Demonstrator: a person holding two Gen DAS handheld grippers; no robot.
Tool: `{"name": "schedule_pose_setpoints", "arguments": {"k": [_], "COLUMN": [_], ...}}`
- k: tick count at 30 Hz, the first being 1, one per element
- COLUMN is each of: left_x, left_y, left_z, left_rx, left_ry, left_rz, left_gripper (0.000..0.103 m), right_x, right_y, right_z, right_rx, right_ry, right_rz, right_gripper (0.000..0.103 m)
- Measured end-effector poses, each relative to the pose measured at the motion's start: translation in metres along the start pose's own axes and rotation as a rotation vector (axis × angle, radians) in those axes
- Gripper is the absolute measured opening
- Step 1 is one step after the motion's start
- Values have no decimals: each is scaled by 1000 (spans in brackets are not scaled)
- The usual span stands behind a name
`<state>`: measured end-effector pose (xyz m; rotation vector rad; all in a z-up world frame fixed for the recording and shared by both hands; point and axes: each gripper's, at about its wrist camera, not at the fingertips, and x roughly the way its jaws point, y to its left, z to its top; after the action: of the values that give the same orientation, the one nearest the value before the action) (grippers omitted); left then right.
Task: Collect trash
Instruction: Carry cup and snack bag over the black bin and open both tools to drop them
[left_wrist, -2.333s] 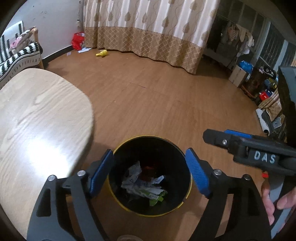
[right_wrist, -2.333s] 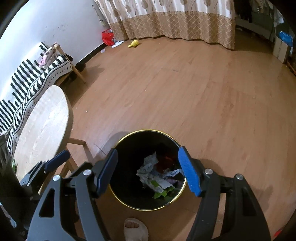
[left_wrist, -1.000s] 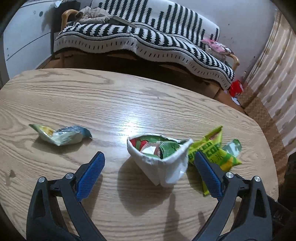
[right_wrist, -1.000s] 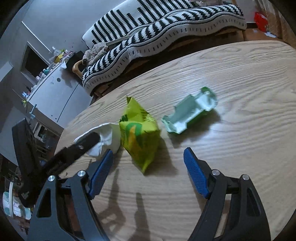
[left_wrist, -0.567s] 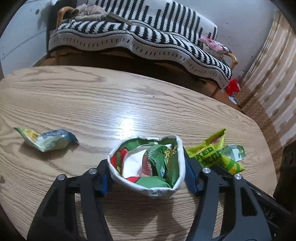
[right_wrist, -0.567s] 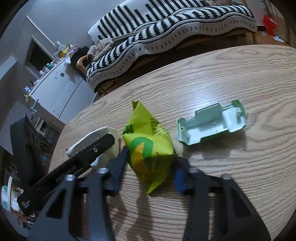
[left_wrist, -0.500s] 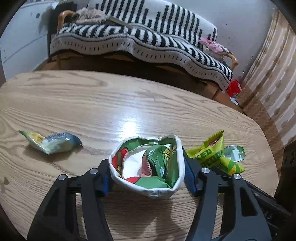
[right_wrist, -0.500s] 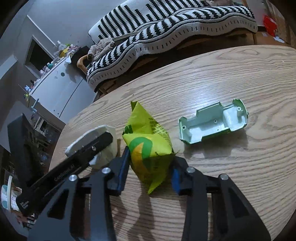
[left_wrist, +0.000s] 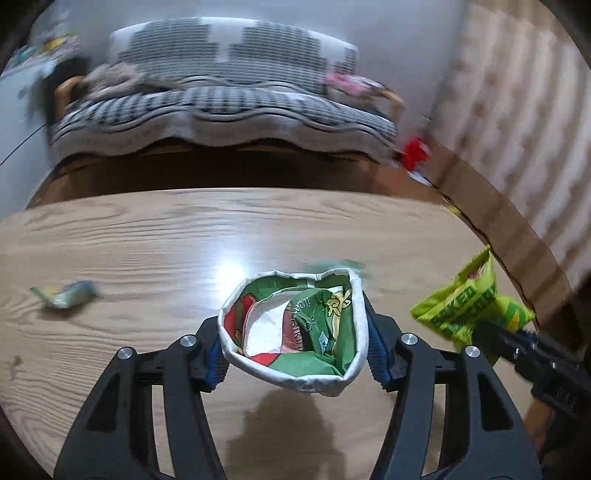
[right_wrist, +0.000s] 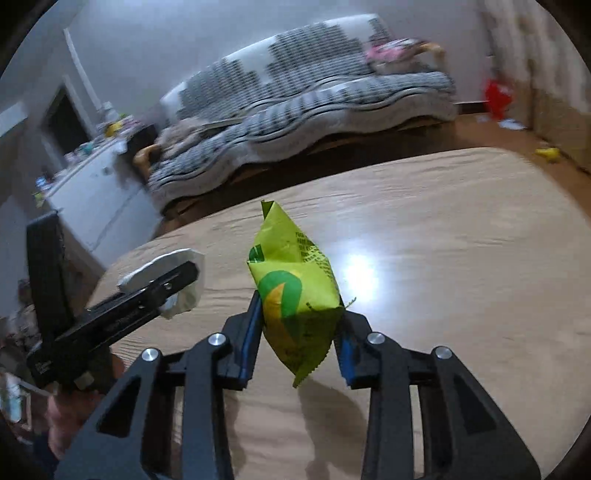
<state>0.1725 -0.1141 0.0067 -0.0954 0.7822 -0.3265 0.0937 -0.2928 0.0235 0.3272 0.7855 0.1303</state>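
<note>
Gripping — left tongs (left_wrist: 293, 352) clamp white-rimmed wrapper (left_wrist: 295, 328) | right tongs (right_wrist: 298, 341) clamp green bag (right_wrist: 295, 291) | both apparently above table (right_wrist: 461, 258)

bench (left_wrist: 155, 236): light wood grain, rounded edge, glare spot mid-surface
sofa (left_wrist: 221, 107): behind bench, black-and-white striped cover, blurred
pink item (left_wrist: 349, 83): on sofa's right end, too blurred to identify
curtain (left_wrist: 517, 122): beige patterned, right side, darker band at the hem
red item (left_wrist: 415, 155): on floor between sofa and curtain
white cabinet (right_wrist: 92, 199): left of sofa, small clutter on top
yellow item (right_wrist: 548, 153): on floor near curtain
floor (right_wrist: 491, 134): brown wood
</note>
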Motion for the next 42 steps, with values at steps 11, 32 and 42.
{"name": "schedule_pose_setpoints", "arguments": {"k": [11, 32, 42], "left_x": [13, 97, 118], "left_y": [-275, -509, -515], "left_z": [-78, -236, -241], "left_rx": [350, 598, 615], "left_ry": [111, 396, 424], "left_rz": [-356, -543, -498], "left_gripper": [59, 59, 65], "right_x": [-181, -254, -235], "right_y": [-223, -443, -449], "right_z": [-78, -230, -226], "right_rx": [267, 668, 669], "right_ry": [-131, 40, 81], "right_rz": [-404, -524, -518], "right_gripper": [35, 35, 35]}}
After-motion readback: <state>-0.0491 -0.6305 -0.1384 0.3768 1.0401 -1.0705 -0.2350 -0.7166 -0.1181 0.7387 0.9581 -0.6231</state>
